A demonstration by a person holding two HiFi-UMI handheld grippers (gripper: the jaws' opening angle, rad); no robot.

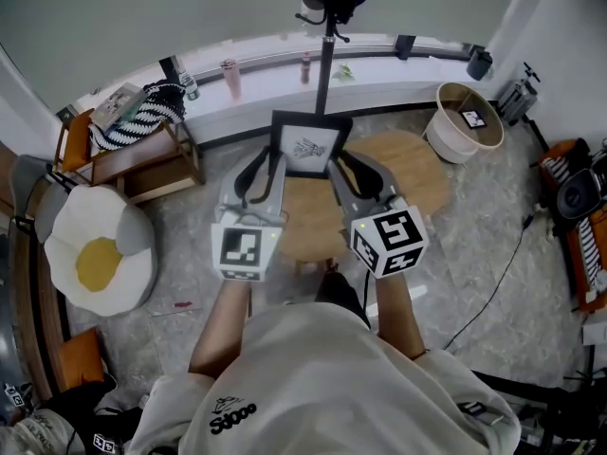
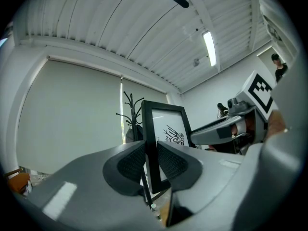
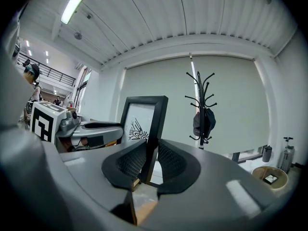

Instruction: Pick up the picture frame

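A black picture frame [image 1: 308, 143] with a white print of a dark winged figure is held up above the round wooden table [image 1: 422, 173]. My left gripper [image 1: 273, 164] is shut on the frame's left side bar [image 2: 150, 143], its ribbed pads pressing both faces. My right gripper [image 1: 337, 167] is shut on the right side bar [image 3: 153, 138] in the same way. The frame [image 2: 166, 131] stands upright between the two grippers, print facing me. In the right gripper view the frame [image 3: 142, 121] shows with the left gripper behind it.
A black coat stand [image 1: 327, 27] rises just behind the frame. A round beige basket [image 1: 465, 121] sits at the right of the table. A wooden shelf [image 1: 128, 154] and an egg-shaped cushion [image 1: 100, 254] lie at the left. Cables and gear run along the right floor.
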